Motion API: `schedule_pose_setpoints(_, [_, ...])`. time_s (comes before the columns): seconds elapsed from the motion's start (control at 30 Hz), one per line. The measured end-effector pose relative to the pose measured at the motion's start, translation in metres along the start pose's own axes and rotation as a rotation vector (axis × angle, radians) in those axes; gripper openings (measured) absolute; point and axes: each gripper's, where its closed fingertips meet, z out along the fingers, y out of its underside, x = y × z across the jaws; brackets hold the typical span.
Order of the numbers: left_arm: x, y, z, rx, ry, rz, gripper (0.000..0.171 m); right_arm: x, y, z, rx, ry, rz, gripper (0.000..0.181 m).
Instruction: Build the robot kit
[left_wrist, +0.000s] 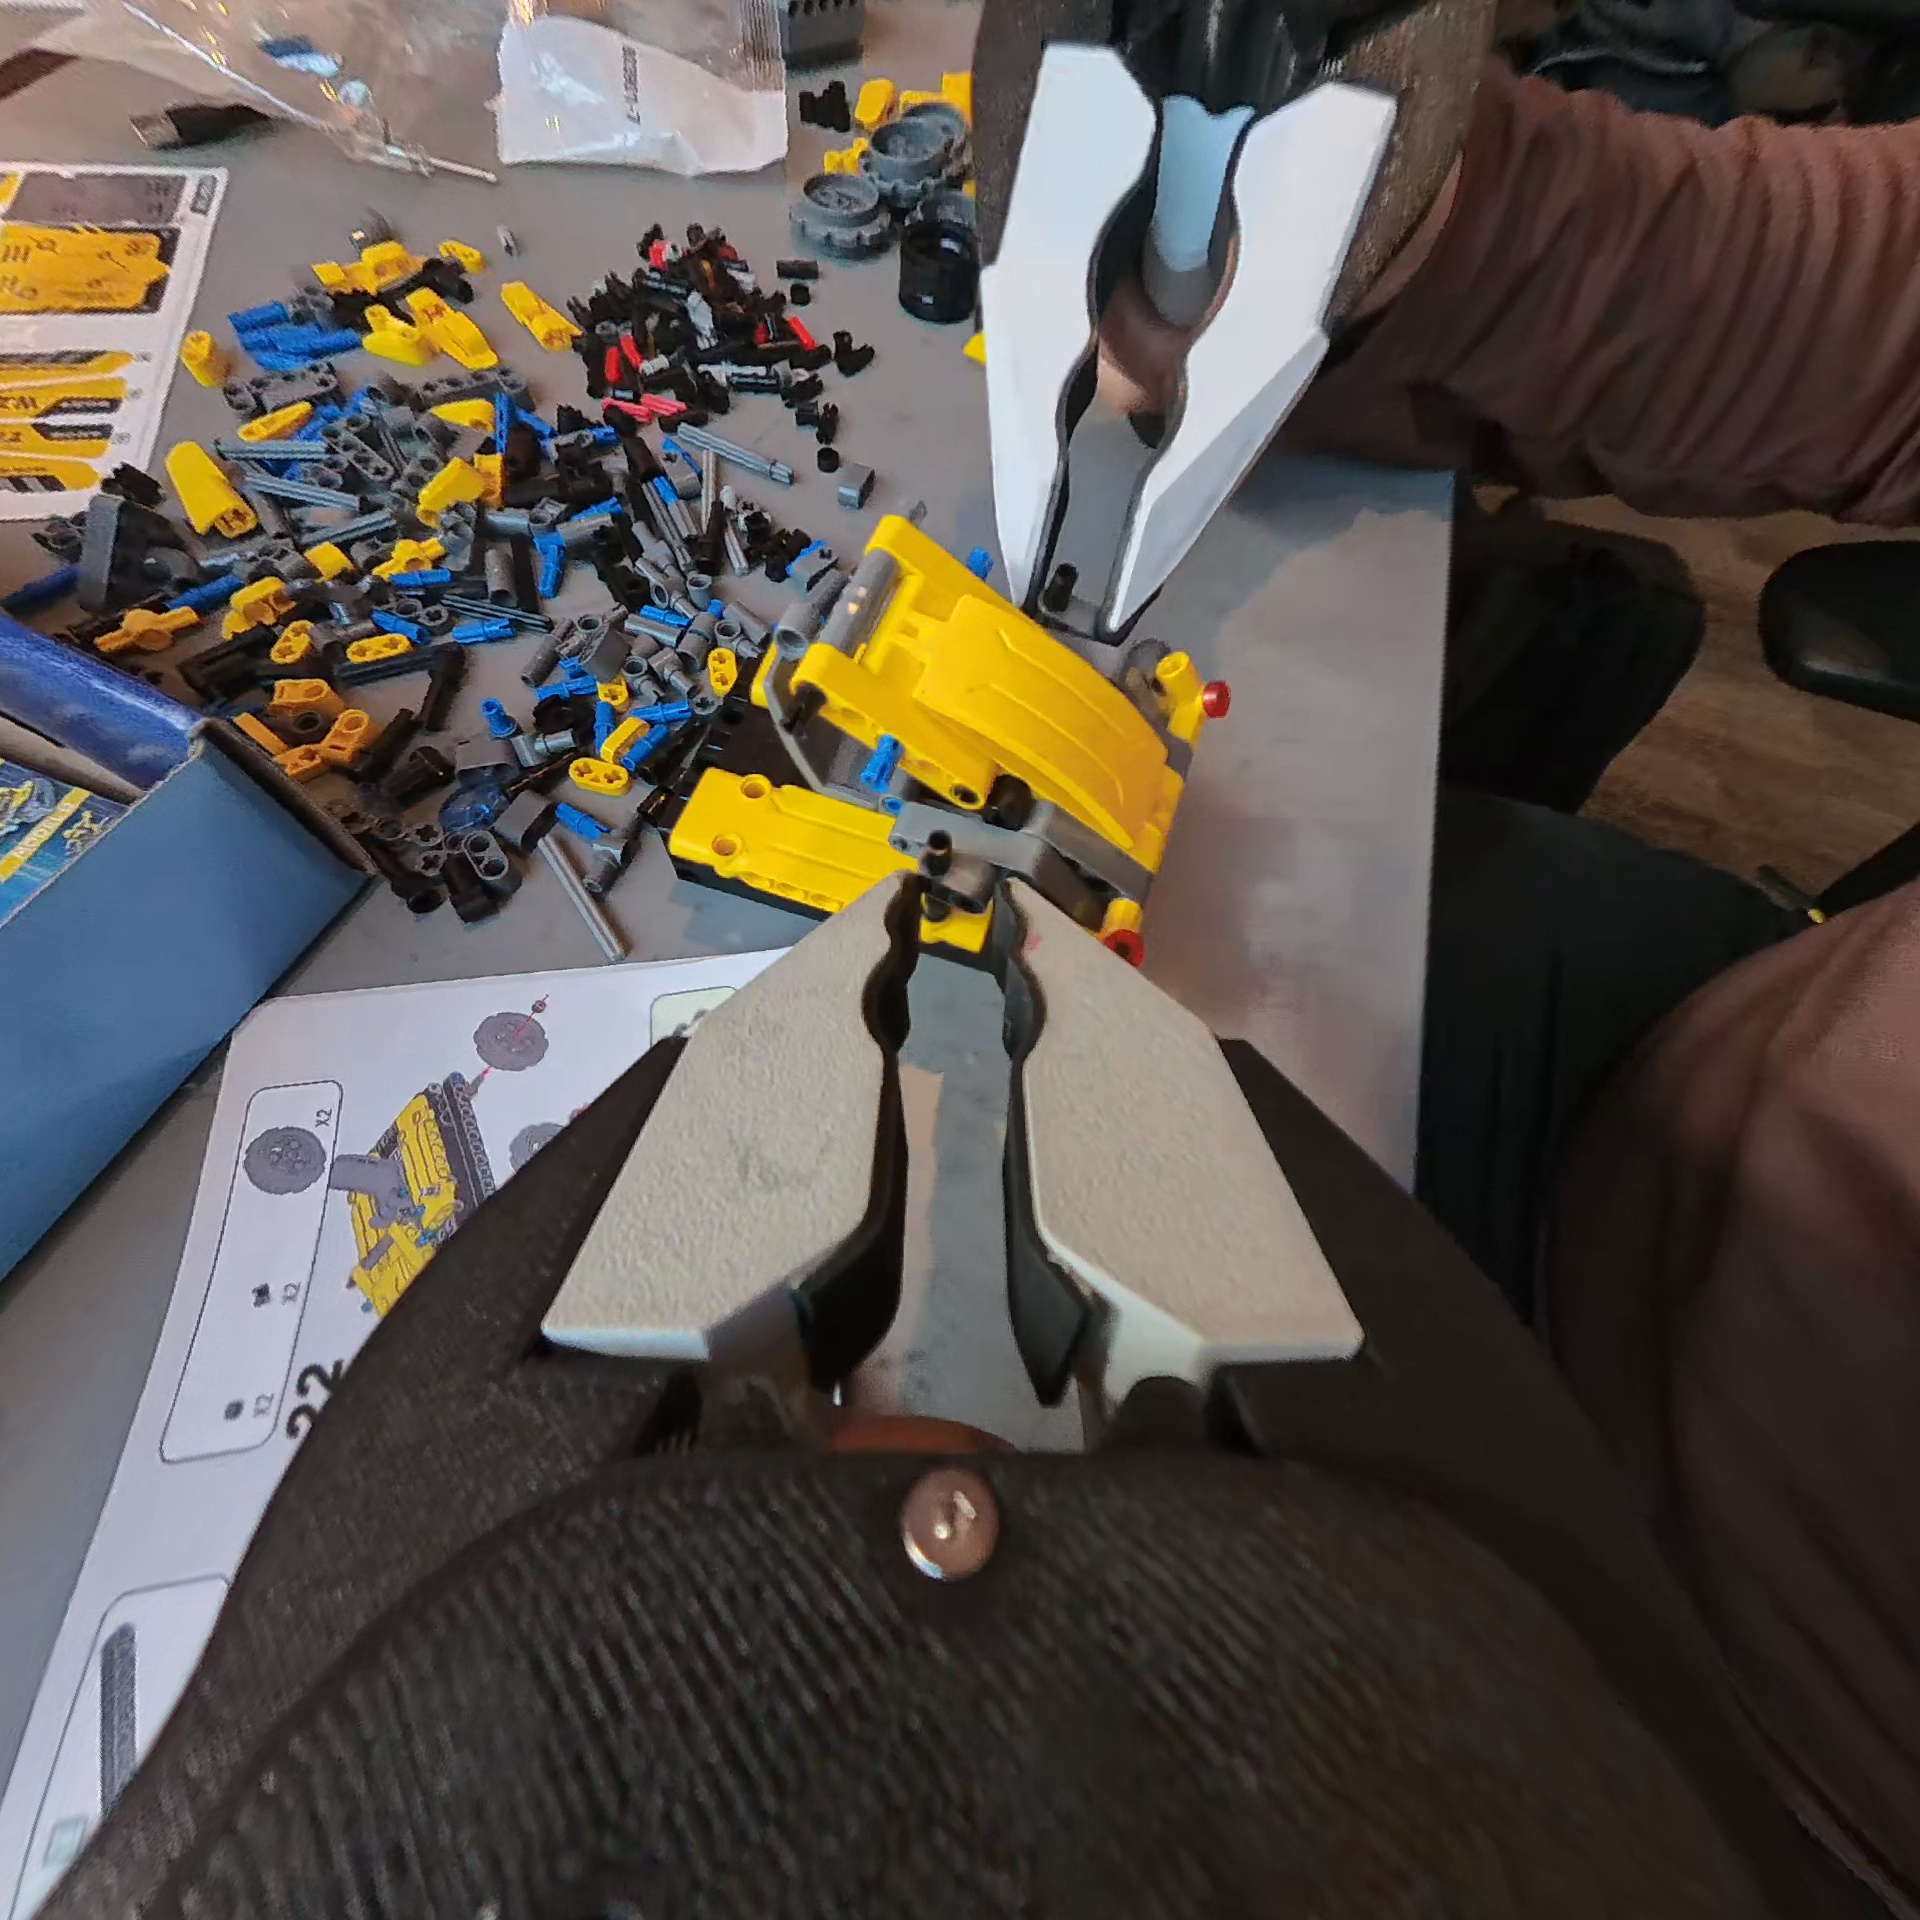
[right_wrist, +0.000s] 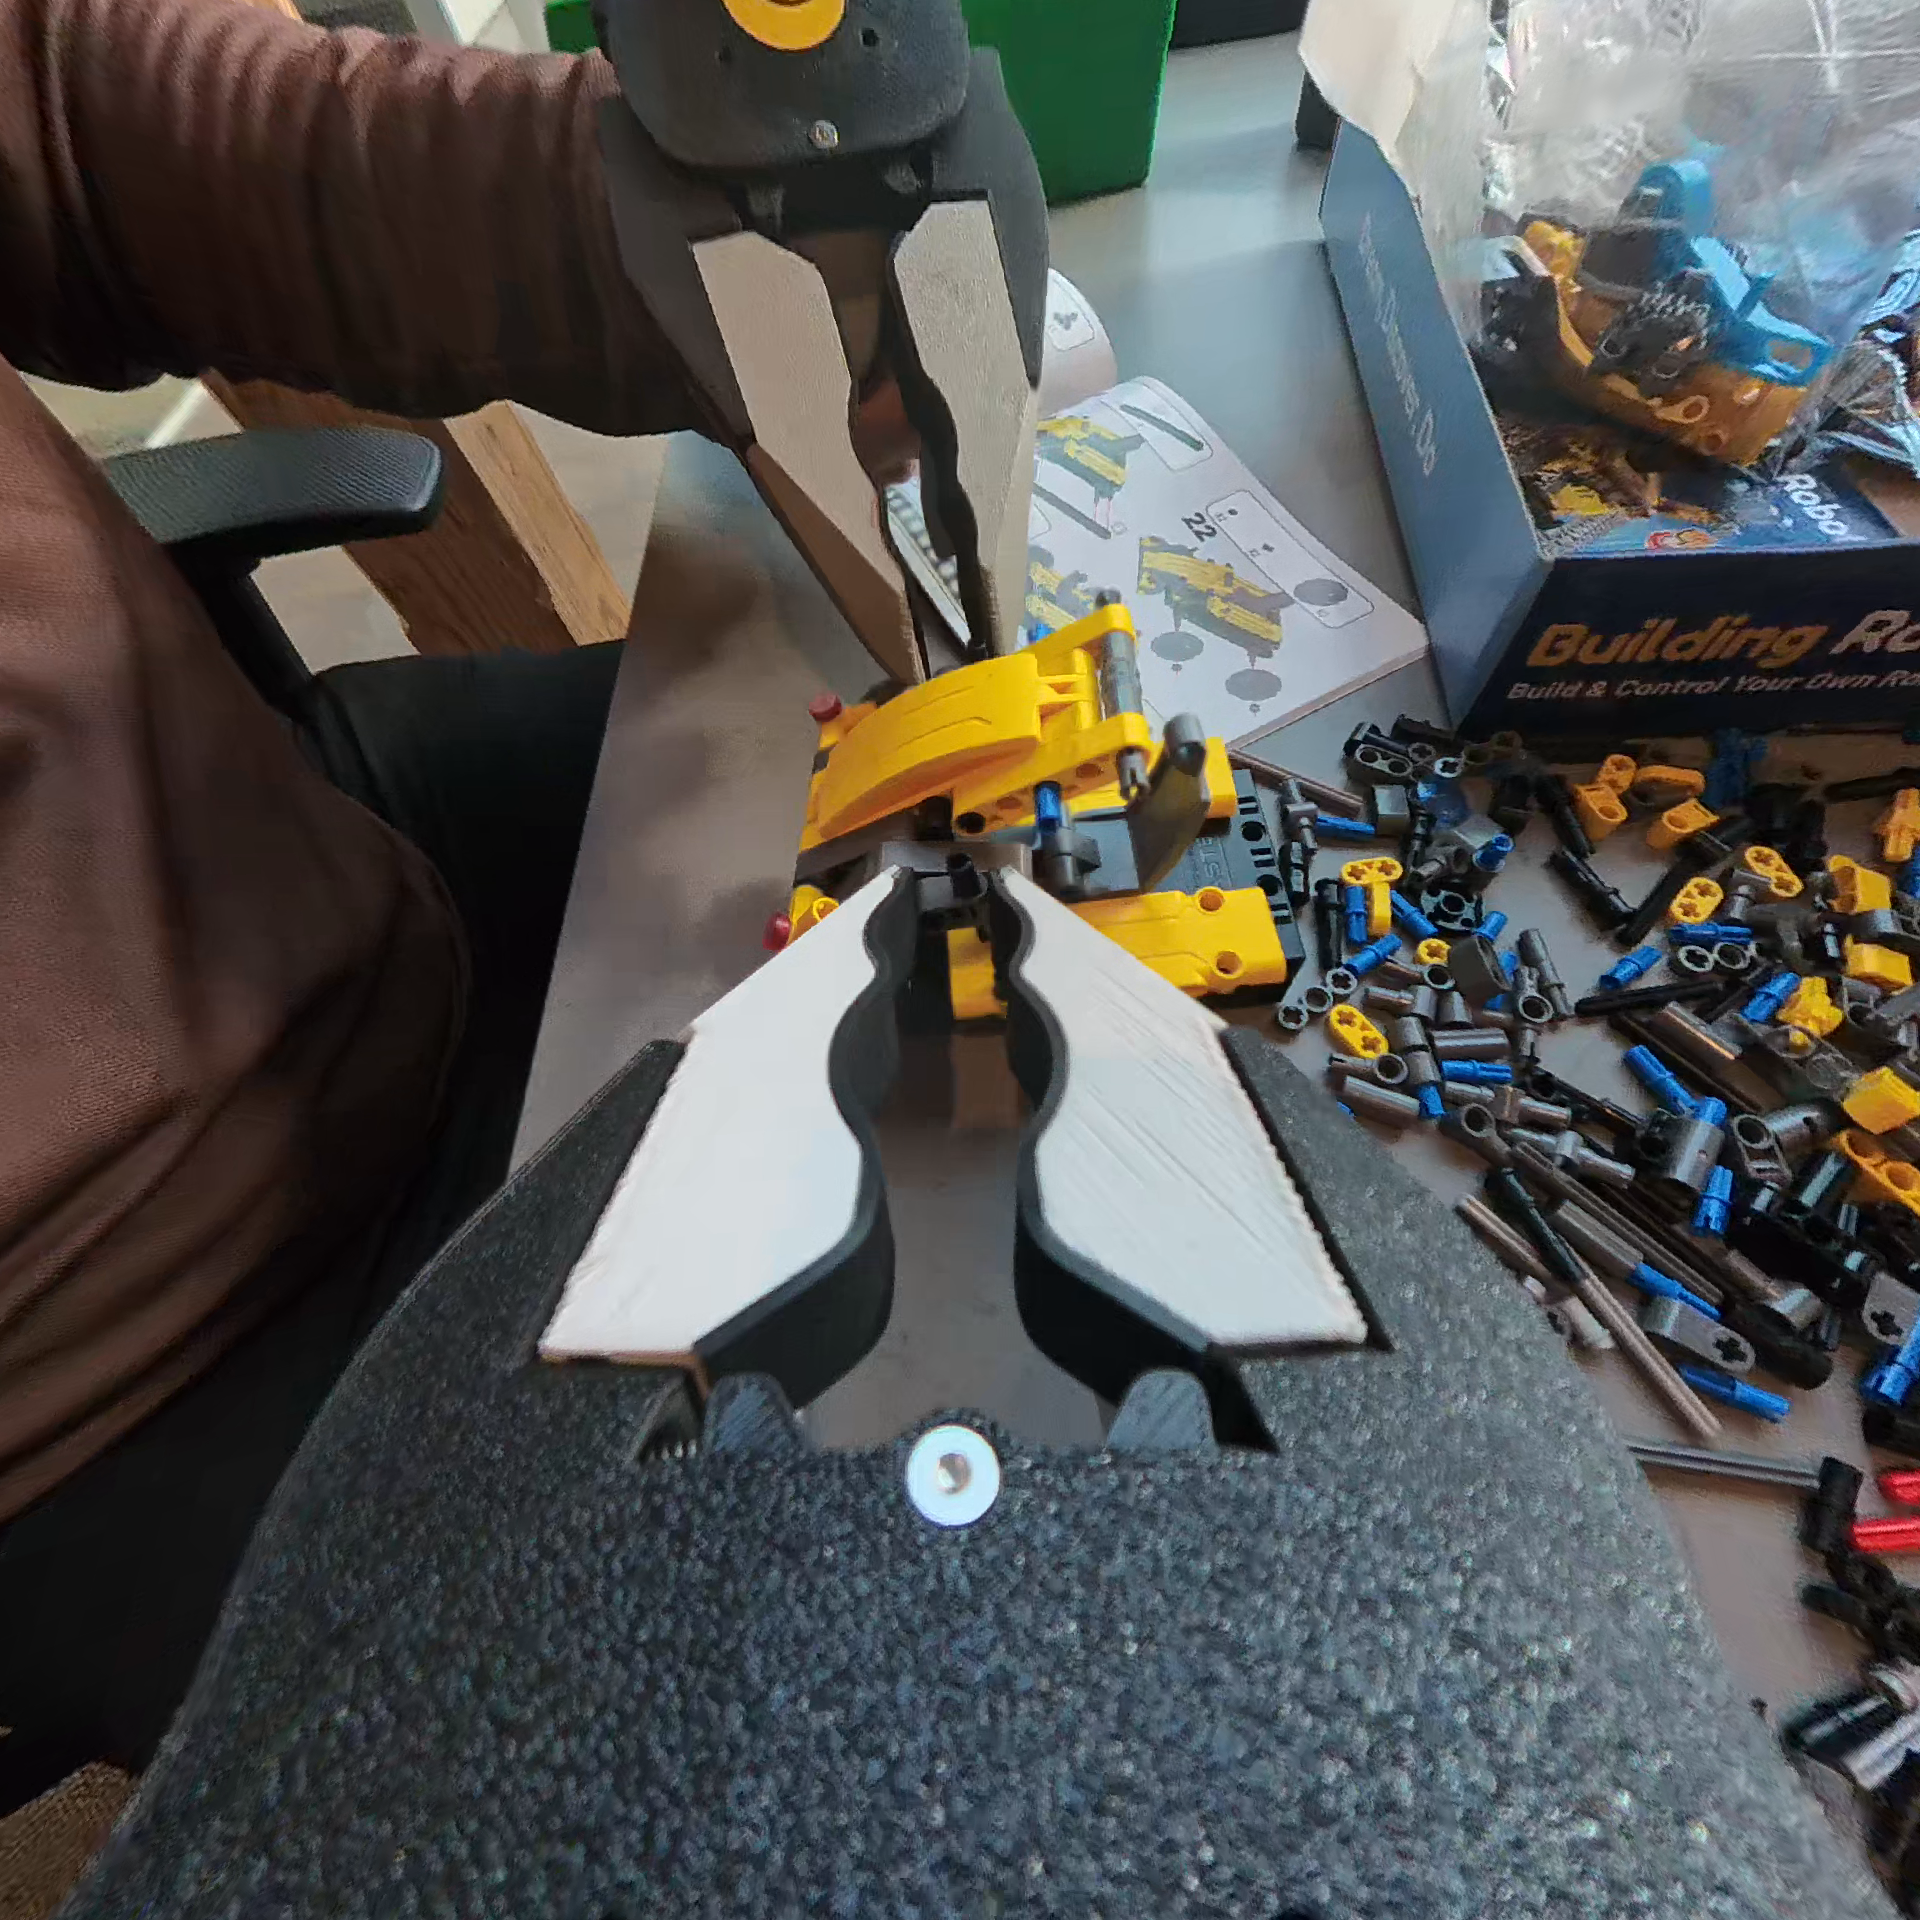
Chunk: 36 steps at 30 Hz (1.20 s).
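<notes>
The yellow brick model (left_wrist: 966, 748) sits near the worktop's (left_wrist: 1309, 727) edge, pinned between my two grippers, which meet it from opposite ends. My left gripper (left_wrist: 956, 914) has its jaws drawn in close around a small dark pin-and-connector piece at the model's near end; I judge them clenched on the model there, though the contact itself is partly hidden. My right gripper (right_wrist: 951, 883) does the same from the other end: its jaws are closed down on a black pin cluster (right_wrist: 961, 878) sticking out of the frame. In the left wrist view the right gripper (left_wrist: 1075, 613) comes down steeply from above, its tips at the model's far end. The model's long axis runs roughly along the line between the two grippers, so each lies straight ahead of the other, with neither clearly nearer. Beyond it, loose parts (left_wrist: 468, 582) in blue, black, grey and yellow spread across the worktop. An open instruction booklet (left_wrist: 343, 1195) lies just beside the left gripper, a blue box (right_wrist: 1558, 540) stands farther off, and clear plastic bags (left_wrist: 634, 94) lie at the back.
</notes>
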Motion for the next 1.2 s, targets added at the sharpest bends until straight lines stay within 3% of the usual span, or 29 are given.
schedule_pose_setpoints(0.33, [0.014,0.014,-0.006,0.0,-0.033,-0.031,0.004,-0.022,0.008,0.012,-0.081,0.009,-0.037,0.002])
schedule_pose_setpoints(0.73, [0.027,0.024,0.003,-0.036,-0.048,-0.004,0.0,-0.027,0.033,0.013,-0.088,-0.039,0.076,0.005])
schedule_pose_setpoints(0.93, [0.029,0.024,0.007,-0.063,-0.077,0.02,0.028,-0.024,0.036,0.0,-0.062,0.006,0.069,0.009])
schedule_pose_setpoints(1.2, [0.028,0.024,0.015,-0.051,-0.04,0.02,0.022,-0.027,0.033,-0.013,0.018,0.048,0.072,0.016])
